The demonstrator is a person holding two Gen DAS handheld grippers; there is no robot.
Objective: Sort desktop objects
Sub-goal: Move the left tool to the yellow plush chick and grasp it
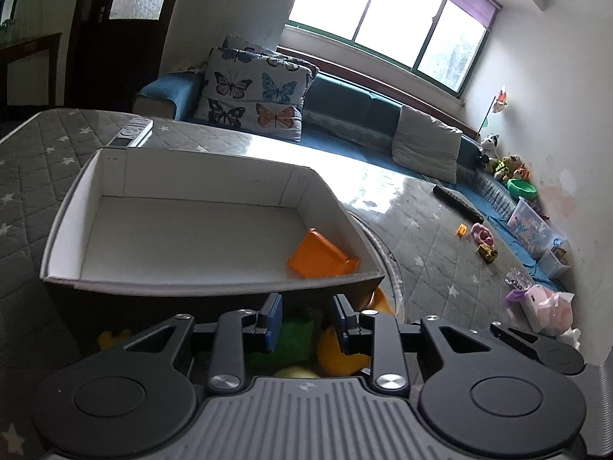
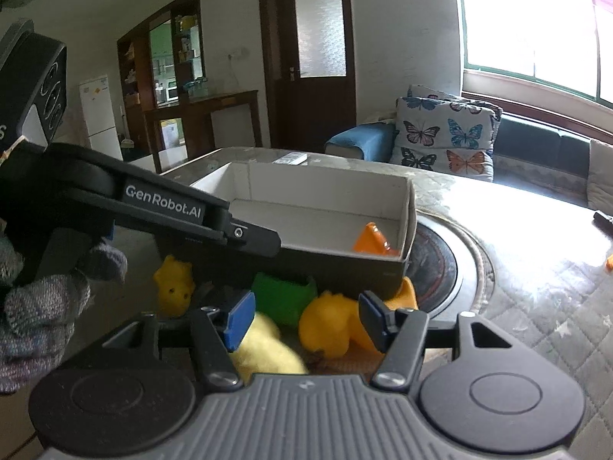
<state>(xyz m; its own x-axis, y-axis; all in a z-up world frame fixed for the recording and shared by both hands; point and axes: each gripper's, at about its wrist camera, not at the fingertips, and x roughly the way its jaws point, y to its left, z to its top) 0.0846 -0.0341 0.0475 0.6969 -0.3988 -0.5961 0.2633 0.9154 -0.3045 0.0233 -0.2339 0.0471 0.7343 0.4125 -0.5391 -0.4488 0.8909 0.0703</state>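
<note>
Right gripper [image 2: 306, 320] fingers spread over yellow duck [image 2: 329, 326], left gripper [image 1: 306, 324] fingers apart, nothing pinched, before box [image 1: 72, 207].

The box [image 1: 214, 283] hides most of the toys [image 1: 302, 329]; the yellow toy [image 2: 268, 349] is blurred.

A: Where does the light come from?
B: The window [image 1: 390, 11]; it is blown out white, and glare washes the table [image 2: 517, 237]

A: And up close?
B: Dim and soft: the toys [image 2: 325, 322] blur in shadow under the box [image 1: 214, 283]. Fisheye bends the edges and blackens the corners
</note>
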